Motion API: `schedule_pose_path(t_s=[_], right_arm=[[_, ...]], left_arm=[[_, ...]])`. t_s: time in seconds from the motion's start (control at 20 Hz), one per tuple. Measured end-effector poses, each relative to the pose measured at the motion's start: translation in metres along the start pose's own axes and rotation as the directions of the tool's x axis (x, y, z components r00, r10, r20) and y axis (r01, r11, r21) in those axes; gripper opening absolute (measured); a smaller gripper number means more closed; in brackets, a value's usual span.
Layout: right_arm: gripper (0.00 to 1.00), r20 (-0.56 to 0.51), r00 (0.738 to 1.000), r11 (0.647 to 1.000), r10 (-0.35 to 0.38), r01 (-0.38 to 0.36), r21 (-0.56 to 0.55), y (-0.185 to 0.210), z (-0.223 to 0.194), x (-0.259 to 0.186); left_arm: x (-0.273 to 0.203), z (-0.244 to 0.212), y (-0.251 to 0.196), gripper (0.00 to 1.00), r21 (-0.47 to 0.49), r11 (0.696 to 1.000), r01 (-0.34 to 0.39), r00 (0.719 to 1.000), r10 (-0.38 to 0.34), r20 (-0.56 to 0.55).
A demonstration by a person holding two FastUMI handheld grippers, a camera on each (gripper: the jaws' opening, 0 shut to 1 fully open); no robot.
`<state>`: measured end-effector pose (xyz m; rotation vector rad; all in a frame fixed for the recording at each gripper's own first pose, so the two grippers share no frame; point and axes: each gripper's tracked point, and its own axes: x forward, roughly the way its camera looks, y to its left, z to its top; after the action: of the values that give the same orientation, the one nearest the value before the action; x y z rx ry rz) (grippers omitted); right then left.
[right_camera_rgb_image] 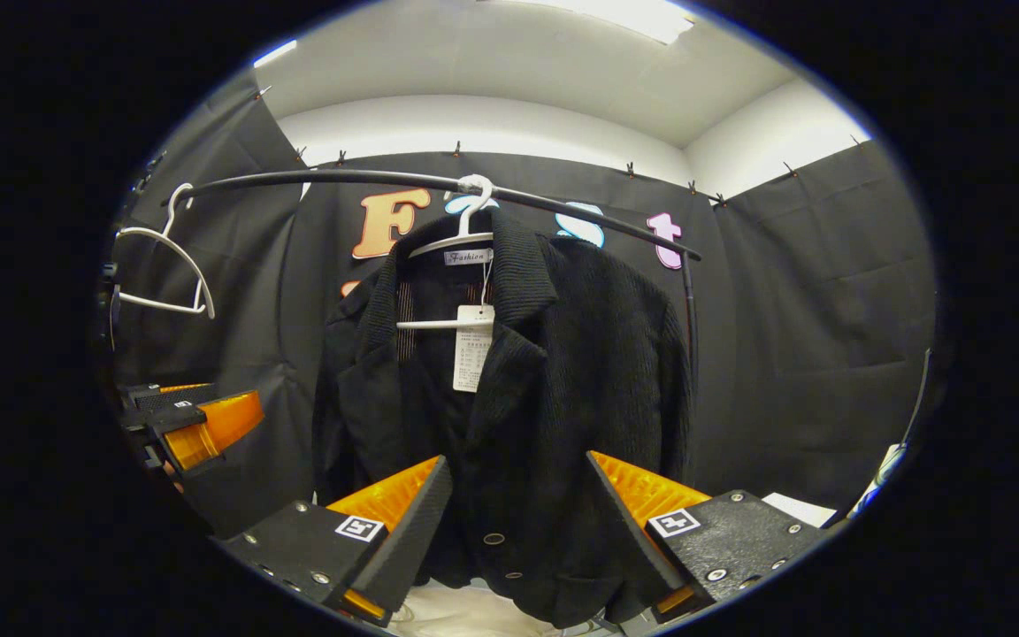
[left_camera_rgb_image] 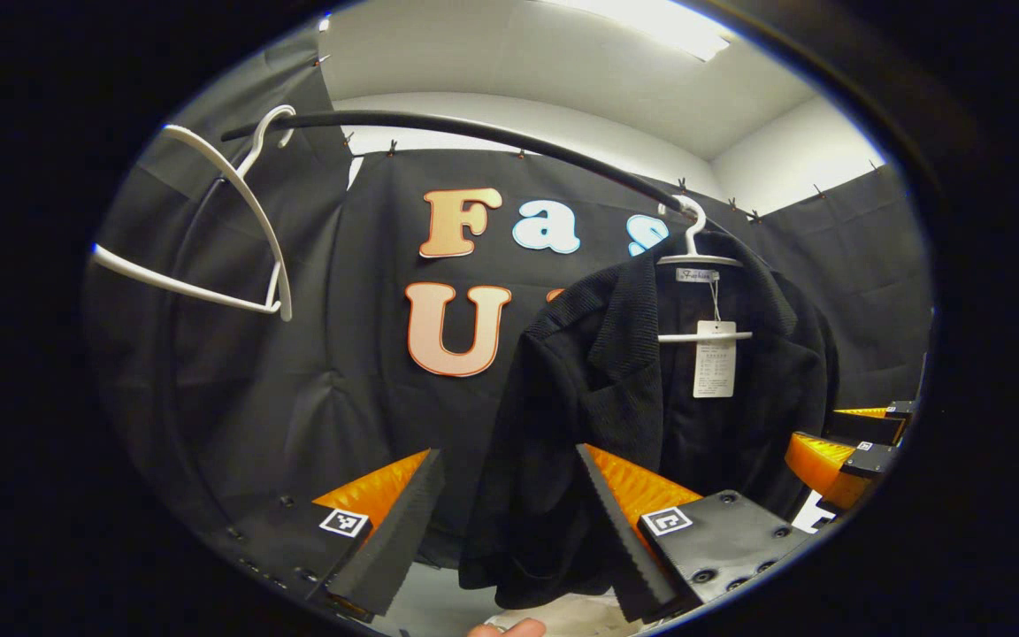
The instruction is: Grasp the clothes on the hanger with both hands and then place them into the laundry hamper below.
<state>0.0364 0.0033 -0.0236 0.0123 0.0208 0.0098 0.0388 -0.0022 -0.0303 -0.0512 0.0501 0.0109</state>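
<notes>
Jacket (right_camera_rgb_image: 509,398) hangs on its hanger (right_camera_rgb_image: 465,243) from the rail (right_camera_rgb_image: 341,177) — ungrasped. Left gripper (left_camera_rgb_image: 509,522) and right gripper (right_camera_rgb_image: 518,522) gape wide, empty; grasp and drop remain.

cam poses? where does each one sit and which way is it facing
Left gripper view: rides the left tool, facing the black knit jacket from its left; a fingertip shows below.
Right gripper view: rides the right tool, facing the jacket's front; left tool at its left edge.
Shared: jacket, black rail, empty white hanger.
</notes>
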Motion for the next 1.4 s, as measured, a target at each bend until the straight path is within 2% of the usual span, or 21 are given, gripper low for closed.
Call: schedule_pose_path(t_s=[0.05,0.1,0.15,0.2,0.25,0.4,0.45,0.5,0.55,0.6,0.65,0.75,0.85,0.95,1.0,1.1,1.15,1.25,1.3,1.35,1.4], right_arm=[[0.93,0.006,1.0,1.0,-0.007,0.007,0.0,-0.002,0.002,0.002],[0.93,0.011,1.0,1.0,-0.012,0.012,-0.003,-0.002,0.004,0.004],[0.93,0.024,1.0,1.0,-0.014,0.014,-0.008,-0.001,0.008,0.005],[0.93,0.033,0.999,1.0,-0.019,0.02,-0.012,0.0,0.011,0.007],[0.93,0.036,0.999,1.0,-0.026,0.026,-0.013,0.0,0.013,0.01],[0.91,0.057,0.998,1.0,-0.005,0.004,0.026,0.015,0.021,0.027],[0.89,0.071,0.997,0.999,0.006,-0.008,0.031,0.021,0.024,0.036],[0.93,0.08,0.997,1.0,0.007,-0.009,0.021,0.024,0.026,0.044],[0.93,0.085,0.996,1.0,-0.015,0.015,0.0,0.022,0.025,0.054],[0.93,0.09,0.994,0.997,-0.066,0.069,-0.023,0.012,0.023,0.064],[0.96,0.094,0.988,0.991,-0.119,0.124,-0.041,0.004,0.021,0.073],[0.93,0.088,0.973,0.975,-0.211,0.217,-0.056,-0.013,0.008,0.095],[0.93,0.068,0.962,0.961,-0.265,0.269,-0.059,-0.026,-0.005,0.111],[0.93,0.065,0.954,0.951,-0.294,0.298,-0.083,-0.04,-0.007,0.118],[0.93,0.071,0.953,0.95,-0.293,0.299,-0.09,-0.046,-0.006,0.118],[0.95,0.084,0.959,0.955,-0.269,0.277,-0.108,-0.056,-0.002,0.118],[0.92,0.085,0.959,0.953,-0.269,0.278,-0.119,-0.064,-0.001,0.117],[0.58,0.095,0.965,0.955,-0.243,0.255,-0.15,-0.075,0.006,0.113],[0.41,0.106,0.968,0.954,-0.229,0.245,-0.175,-0.078,0.009,0.108],[0.34,0.115,0.969,0.952,-0.218,0.237,-0.195,-0.081,0.014,0.104],[0.17,0.123,0.971,0.952,-0.206,0.228,-0.204,-0.082,0.017,0.095]], left_arm=[[0.001,0.001,-0.001,1.0,-0.006,1.0,-0.001,1.0,0.001,0.003],[0.002,0.001,-0.004,0.96,-0.014,1.0,0.006,1.0,-0.006,0.003],[0.002,0.003,-0.005,1.0,-0.017,1.0,0.009,1.0,-0.009,0.007],[0.001,0.005,-0.003,0.93,-0.015,1.0,0.004,1.0,-0.004,0.011],[0.0,0.008,-0.002,1.0,-0.016,1.0,0.0,1.0,0.0,0.02],[-0.002,0.012,-0.003,0.96,-0.025,1.0,0.005,0.999,-0.004,0.04],[-0.003,0.012,-0.002,1.0,-0.026,1.0,0.0,0.999,0.001,0.039],[-0.004,0.011,0.0,0.93,-0.028,1.0,-0.005,0.999,0.006,0.037],[-0.005,0.01,0.001,0.92,-0.033,0.999,-0.01,0.999,0.011,0.034],[-0.007,0.009,0.003,1.0,-0.042,0.999,-0.013,0.999,0.014,0.032],[-0.009,0.008,0.003,0.92,-0.05,0.999,-0.013,0.999,0.015,0.028],[-0.013,0.005,0.006,1.0,-0.051,0.999,-0.017,1.0,0.018,0.026],[-0.016,0.002,0.012,0.96,-0.033,0.999,-0.031,0.999,0.032,0.024],[-0.02,0.0,0.013,0.96,-0.028,0.999,-0.034,0.999,0.035,0.021],[-0.02,-0.001,0.013,0.93,-0.031,0.999,-0.031,0.999,0.032,0.021],[-0.017,-0.003,0.011,0.96,-0.037,0.999,-0.023,1.0,0.024,0.018],[-0.013,-0.004,0.008,0.96,-0.04,0.999,-0.014,1.0,0.014,0.014],[-0.005,-0.006,-0.005,0.96,-0.047,0.999,0.026,1.0,-0.025,0.013],[0.0,-0.006,-0.013,0.93,-0.048,0.998,0.05,0.999,-0.049,0.015],[0.005,-0.006,-0.022,0.96,-0.05,0.996,0.076,0.997,-0.075,0.017],[0.01,-0.007,-0.032,0.96,-0.051,0.993,0.102,0.995,-0.101,0.018]])
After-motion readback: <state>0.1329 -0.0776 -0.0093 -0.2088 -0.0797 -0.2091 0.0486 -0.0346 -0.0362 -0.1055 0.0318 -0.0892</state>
